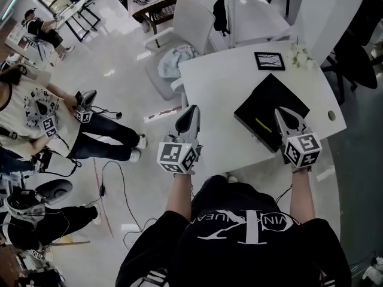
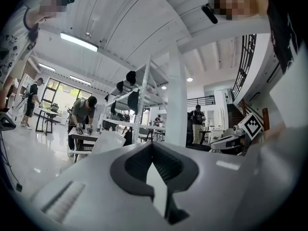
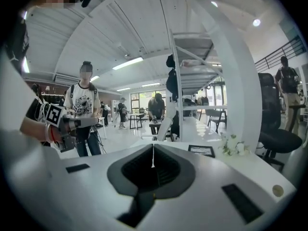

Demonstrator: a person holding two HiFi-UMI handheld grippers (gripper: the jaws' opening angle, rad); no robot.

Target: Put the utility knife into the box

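White table (image 1: 215, 82), one box (image 1: 272, 97), left claw (image 1: 192, 108), right claw (image 1: 279, 110)

bright, even light; fisheye edges

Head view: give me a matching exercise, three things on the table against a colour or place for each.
Things:
1. box
2. utility knife
3. picture frame

Colour or place:
A. yellow
B. beside the flowers
C. black, under the right tongs

Pairs: 1-C, 2-A, 3-B.
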